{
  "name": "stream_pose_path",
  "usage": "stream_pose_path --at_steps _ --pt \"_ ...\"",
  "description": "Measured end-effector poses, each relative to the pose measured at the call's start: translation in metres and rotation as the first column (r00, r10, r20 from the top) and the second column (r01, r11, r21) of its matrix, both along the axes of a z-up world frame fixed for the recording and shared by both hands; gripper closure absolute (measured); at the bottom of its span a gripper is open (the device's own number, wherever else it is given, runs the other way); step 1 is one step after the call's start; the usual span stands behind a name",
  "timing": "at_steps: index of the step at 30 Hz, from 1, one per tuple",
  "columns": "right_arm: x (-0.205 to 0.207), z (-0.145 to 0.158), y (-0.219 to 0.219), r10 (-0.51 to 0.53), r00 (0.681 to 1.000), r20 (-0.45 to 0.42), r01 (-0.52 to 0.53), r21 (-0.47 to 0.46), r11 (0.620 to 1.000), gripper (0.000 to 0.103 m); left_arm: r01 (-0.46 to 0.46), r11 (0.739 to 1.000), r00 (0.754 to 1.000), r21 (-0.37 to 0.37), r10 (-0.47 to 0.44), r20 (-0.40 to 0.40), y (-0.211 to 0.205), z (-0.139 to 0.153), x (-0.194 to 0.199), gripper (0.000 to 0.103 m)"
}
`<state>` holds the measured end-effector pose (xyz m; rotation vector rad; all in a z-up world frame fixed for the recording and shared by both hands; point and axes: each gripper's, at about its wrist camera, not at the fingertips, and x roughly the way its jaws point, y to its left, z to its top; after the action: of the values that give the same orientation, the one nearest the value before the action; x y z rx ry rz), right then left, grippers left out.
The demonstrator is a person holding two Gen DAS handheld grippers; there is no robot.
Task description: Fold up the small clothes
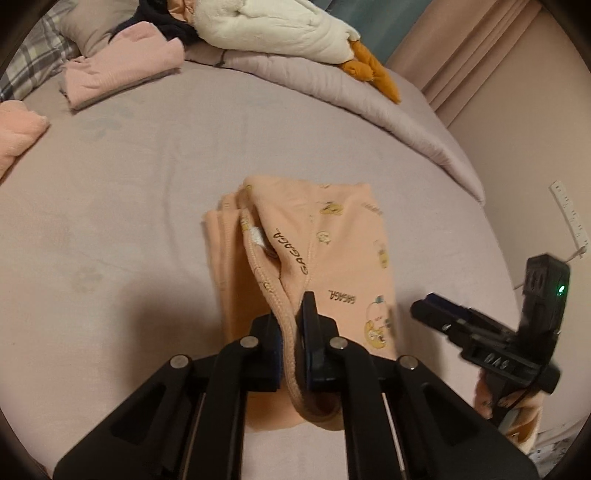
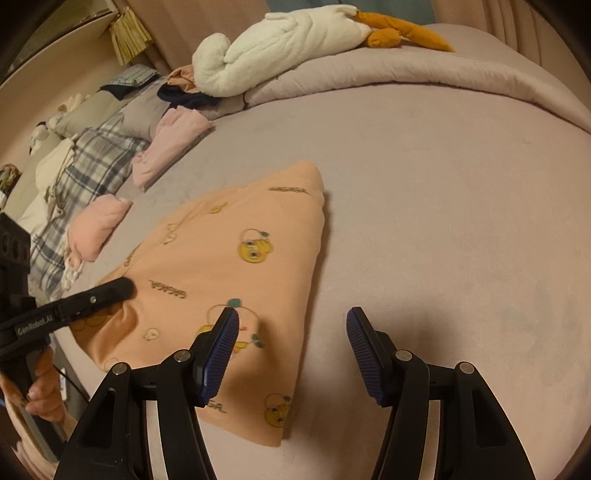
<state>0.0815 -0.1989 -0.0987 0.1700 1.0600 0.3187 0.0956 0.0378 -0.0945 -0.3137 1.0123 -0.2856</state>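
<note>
Left wrist: folded pink clothes (image 1: 122,62) and plush goose (image 1: 295,29) lie beyond the garment (image 1: 343,266).

We are seeing soft matt peach cloth (image 1: 343,254) pinched between the left gripper's (image 1: 295,332) black plastic fingers; ribbed blue pads (image 2: 221,347) are lining the right gripper's (image 2: 291,343) fingers, above a smooth matt bedsheet (image 2: 443,221).

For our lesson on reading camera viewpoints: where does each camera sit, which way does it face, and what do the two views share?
Left wrist: sits on the left gripper, facing along the bed; its fingers pinch the ribbed hem of the peach cartoon-print garment; the right gripper shows at right.
Right wrist: sits on the right gripper, open above the lilac bedsheet, facing the pillows; the left gripper shows at left.
Shared: the garment, the white plush goose, the folded pink cloth.
</note>
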Motion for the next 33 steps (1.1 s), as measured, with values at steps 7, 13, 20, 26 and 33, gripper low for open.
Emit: stream_pose_path --at_steps 7,13,20,26,33 --pt "0.01 -0.026 0.01 0.021 0.996 -0.086 -0.015 0.068 0.998 0.028 -0.03 0.999 0.995 0.043 0.034 -0.092 0.001 -0.044 0.009 0.08" --pt "0.022 -0.041 0.015 0.028 0.991 -0.132 -0.014 0.104 0.995 0.028 -0.036 0.998 0.995 0.053 0.04 -0.093 0.005 -0.049 0.021 0.041" --pt "0.032 -0.047 0.019 0.038 0.993 -0.115 -0.019 0.167 0.986 0.028 -0.003 0.999 0.992 -0.039 -0.002 -0.128 -0.001 -0.063 0.036 0.046" --pt "0.032 -0.044 0.02 0.013 0.996 -0.086 0.003 0.182 0.983 0.078 0.031 0.996 0.993 -0.081 -0.04 -0.108 -0.02 -0.05 0.039 0.076" --pt "0.025 0.001 0.013 0.012 0.999 0.051 -0.017 0.104 0.994 0.08 0.097 0.991 0.995 -0.093 -0.094 0.035 -0.043 -0.002 0.028 0.084"
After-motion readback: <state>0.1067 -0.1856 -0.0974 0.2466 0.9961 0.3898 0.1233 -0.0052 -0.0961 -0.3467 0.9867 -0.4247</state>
